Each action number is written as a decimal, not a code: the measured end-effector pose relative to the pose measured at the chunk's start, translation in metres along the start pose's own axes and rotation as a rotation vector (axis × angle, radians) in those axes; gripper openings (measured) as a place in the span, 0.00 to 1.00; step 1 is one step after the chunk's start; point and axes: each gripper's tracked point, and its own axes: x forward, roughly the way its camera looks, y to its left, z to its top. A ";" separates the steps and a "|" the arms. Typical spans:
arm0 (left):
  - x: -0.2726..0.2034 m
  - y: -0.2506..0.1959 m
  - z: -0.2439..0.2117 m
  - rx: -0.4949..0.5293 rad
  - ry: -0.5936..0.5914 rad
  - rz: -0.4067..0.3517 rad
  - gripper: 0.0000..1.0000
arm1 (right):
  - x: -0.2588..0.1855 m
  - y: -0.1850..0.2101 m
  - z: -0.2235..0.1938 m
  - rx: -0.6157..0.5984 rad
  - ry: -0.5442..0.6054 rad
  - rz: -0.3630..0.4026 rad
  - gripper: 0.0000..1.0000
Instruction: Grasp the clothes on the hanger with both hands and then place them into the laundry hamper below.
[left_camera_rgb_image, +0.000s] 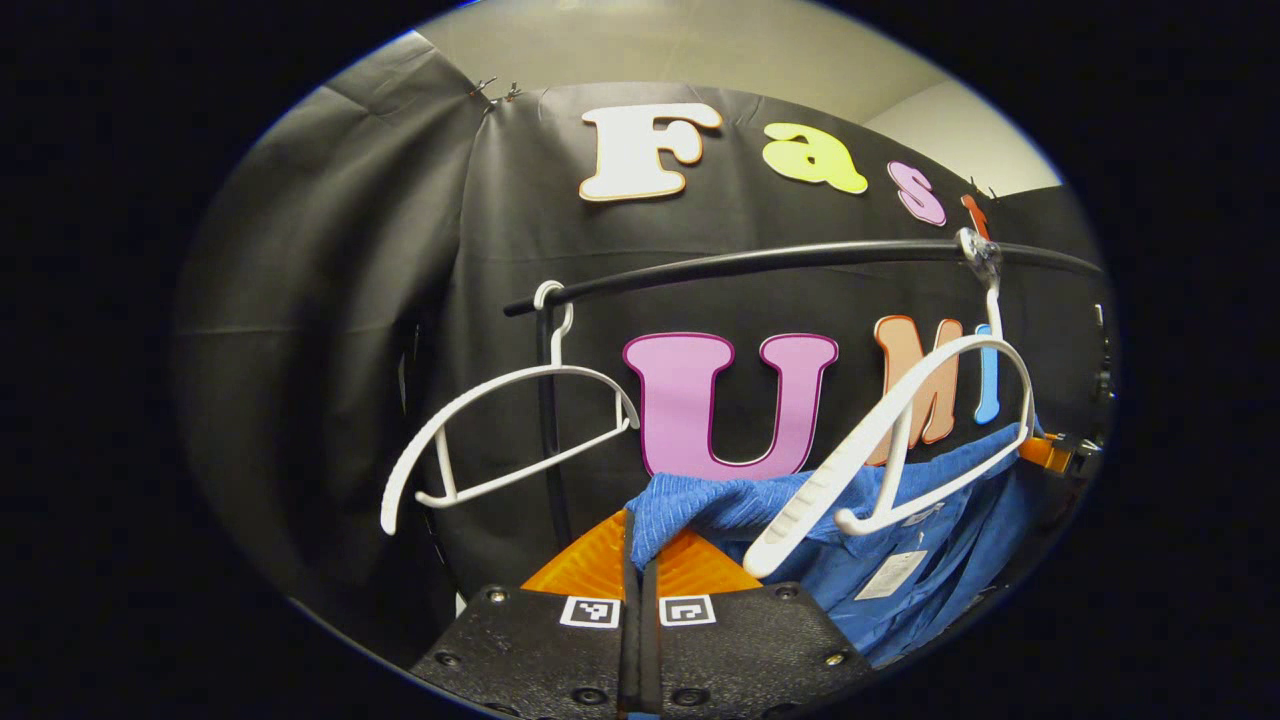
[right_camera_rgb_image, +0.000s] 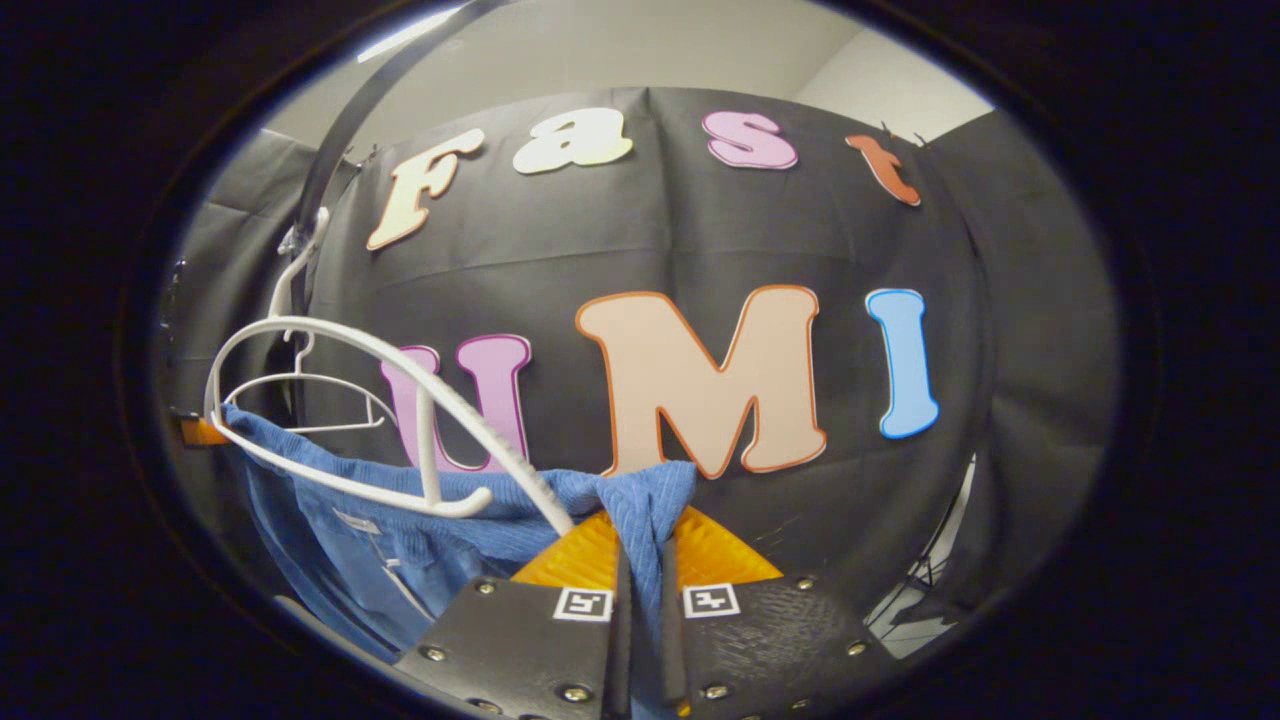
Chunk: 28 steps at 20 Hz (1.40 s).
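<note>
In the left gripper view my left tongs (left_camera_rgb_image: 640, 555) sit at 6 o'clock, closed on a corner of the blue garment (left_camera_rgb_image: 900, 540), which is bunched between the fingers and runs off toward 4 o'clock. The cloth has slipped off the near arm of its white hanger (left_camera_rgb_image: 900, 440); that hanger tilts steeply, its near end lying on the fabric just beside my fingers, its hook still on the black rail (left_camera_rgb_image: 800, 258) at 2 o'clock. An empty white hanger (left_camera_rgb_image: 500, 430) hangs from the rail's end at 9 o'clock, well apart from the garment. A white label (left_camera_rgb_image: 893, 574) shows on the cloth at 5 o'clock.

In the right gripper view my right tongs (right_camera_rgb_image: 645, 555) are clamped on the other corner of the blue garment (right_camera_rgb_image: 420, 520), the fabric pinched between both fingers at 6 o'clock. The tilted hanger (right_camera_rgb_image: 380, 400) crosses at 8 o'clock, one arm reaching down to my fingers, in the way of the cloth coming free. The other tongs' tip peeks out at 9 o'clock.
</note>
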 end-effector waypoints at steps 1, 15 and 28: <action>-0.001 -0.001 -0.004 0.004 0.000 -0.005 0.00 | -0.003 0.001 -0.005 -0.005 0.007 -0.002 0.12; -0.046 -0.007 -0.039 -0.013 0.030 0.009 0.00 | -0.066 0.009 -0.021 -0.062 0.022 0.021 0.11; -0.090 -0.077 -0.019 -0.010 -0.034 -0.105 0.00 | -0.120 0.050 0.004 -0.012 -0.025 0.083 0.11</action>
